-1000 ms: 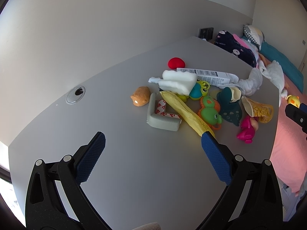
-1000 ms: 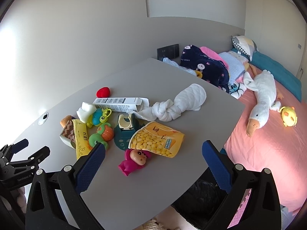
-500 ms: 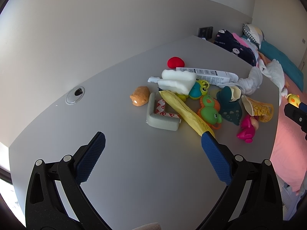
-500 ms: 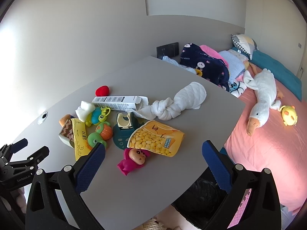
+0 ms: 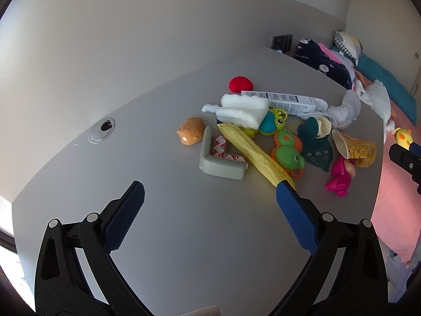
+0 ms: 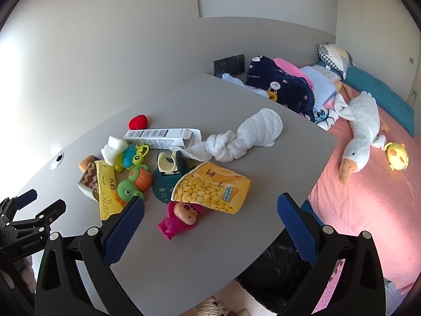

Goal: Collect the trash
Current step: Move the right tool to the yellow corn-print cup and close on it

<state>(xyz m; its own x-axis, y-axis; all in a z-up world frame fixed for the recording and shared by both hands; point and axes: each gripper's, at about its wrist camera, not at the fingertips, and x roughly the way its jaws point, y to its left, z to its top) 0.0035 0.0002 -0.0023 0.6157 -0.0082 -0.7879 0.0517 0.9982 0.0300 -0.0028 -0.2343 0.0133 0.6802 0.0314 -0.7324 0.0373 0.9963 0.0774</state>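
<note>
A pile of trash and toys lies on the grey table [image 5: 163, 226]. Trash: a yellow wrapper [image 5: 252, 152] [image 6: 106, 184], a yellow corn snack bag [image 6: 210, 187] [image 5: 354, 148], a white carton box [image 6: 160, 137] [image 5: 284, 101], white foam [image 5: 243, 110], a grey corner guard with tape [image 5: 218, 158]. My left gripper [image 5: 208, 194] is open and empty, above the bare table short of the pile. My right gripper [image 6: 210, 210] is open and empty, over the table's near edge by a pink figure [image 6: 181, 217].
Toys mix in: frog toys [image 6: 133, 181], a teal dinosaur holder [image 6: 165, 173], an orange bear [image 5: 190, 131], a red heart [image 6: 137, 121], a knotted white towel [image 6: 244, 137]. A black-lined bin [image 6: 279, 281] stands below the table edge. A pink bed with a plush goose [image 6: 360, 129] lies right.
Both grippers have drifted only slightly; the pile looks a touch nearer in the right wrist view. Nothing was taken hold of.
</note>
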